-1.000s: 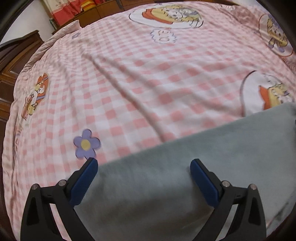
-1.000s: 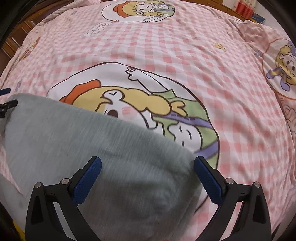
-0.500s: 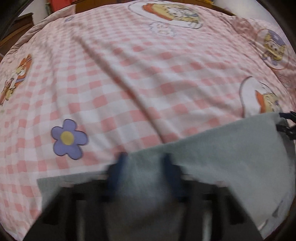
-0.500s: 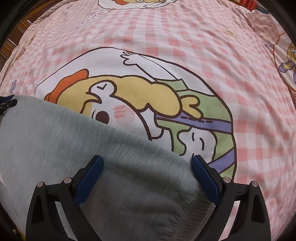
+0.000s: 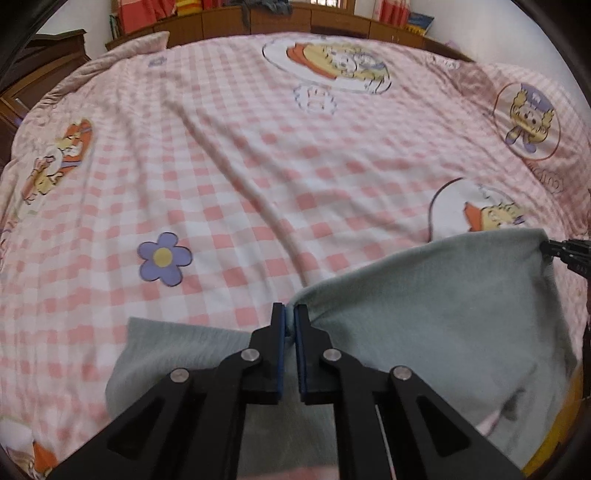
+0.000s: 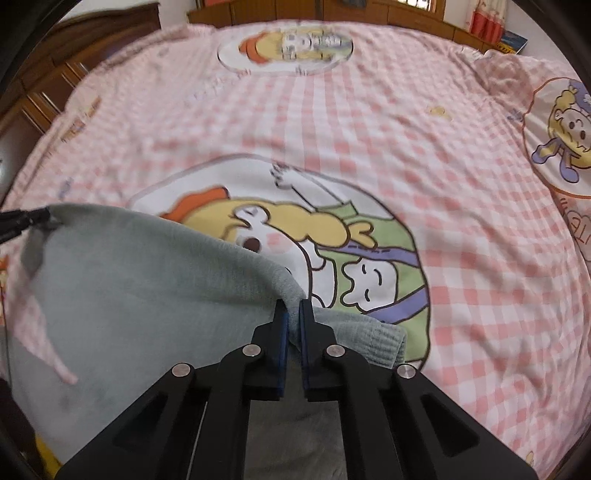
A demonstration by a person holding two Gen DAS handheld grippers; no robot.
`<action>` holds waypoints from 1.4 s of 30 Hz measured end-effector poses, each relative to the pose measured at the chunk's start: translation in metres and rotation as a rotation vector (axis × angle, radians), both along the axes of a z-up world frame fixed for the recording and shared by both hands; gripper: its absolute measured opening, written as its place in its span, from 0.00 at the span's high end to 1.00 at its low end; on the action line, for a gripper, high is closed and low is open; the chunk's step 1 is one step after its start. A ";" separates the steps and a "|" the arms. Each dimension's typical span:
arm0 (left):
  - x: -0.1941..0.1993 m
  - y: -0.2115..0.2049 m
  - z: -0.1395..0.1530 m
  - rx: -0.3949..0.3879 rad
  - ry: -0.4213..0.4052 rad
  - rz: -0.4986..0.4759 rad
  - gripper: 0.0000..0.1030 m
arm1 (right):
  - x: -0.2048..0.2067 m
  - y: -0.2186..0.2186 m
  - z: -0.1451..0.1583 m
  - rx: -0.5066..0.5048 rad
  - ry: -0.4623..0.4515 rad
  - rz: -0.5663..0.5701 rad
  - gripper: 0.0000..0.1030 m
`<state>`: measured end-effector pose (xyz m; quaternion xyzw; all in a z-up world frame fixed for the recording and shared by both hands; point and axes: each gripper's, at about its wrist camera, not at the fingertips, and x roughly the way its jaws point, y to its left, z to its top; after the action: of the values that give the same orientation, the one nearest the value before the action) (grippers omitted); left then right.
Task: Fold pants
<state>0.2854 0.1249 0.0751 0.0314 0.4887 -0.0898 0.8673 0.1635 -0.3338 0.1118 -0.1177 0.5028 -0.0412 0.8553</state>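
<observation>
Grey-green pants (image 5: 424,306) lie on the near part of a pink checked bed and also show in the right wrist view (image 6: 140,288). My left gripper (image 5: 290,314) is shut on the pants' far edge and lifts it off the sheet. My right gripper (image 6: 293,312) is shut on the same edge near the ribbed waistband (image 6: 369,343). Each gripper's tip shows at the edge of the other's view, pinching a corner of the raised cloth.
The bedsheet (image 5: 258,147) is pink and white checked with cartoon prints and a purple flower (image 5: 164,258). A wooden headboard and shelves (image 5: 295,18) run along the far side. A dark wooden cabinet (image 6: 74,85) stands at the left.
Both grippers were open over the pants a second ago. They have closed on the pants' far edge and raised it, and the views have pulled back and up.
</observation>
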 end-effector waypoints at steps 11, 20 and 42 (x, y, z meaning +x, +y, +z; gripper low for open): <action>-0.100 0.010 0.067 -0.033 -0.132 0.069 0.96 | -0.058 0.019 0.041 0.028 -0.070 0.080 0.94; -0.215 0.001 0.088 -0.043 -0.211 0.116 0.96 | -0.132 0.035 0.048 0.025 -0.109 0.139 0.94; -0.333 -0.009 -0.030 -0.073 0.034 0.270 0.96 | -0.222 0.010 -0.053 0.005 0.094 0.032 0.93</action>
<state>-0.0472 0.1162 0.0455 -0.0678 0.4993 0.0096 0.8637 -0.0587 -0.3241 0.0589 -0.1251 0.5406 -0.0207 0.8316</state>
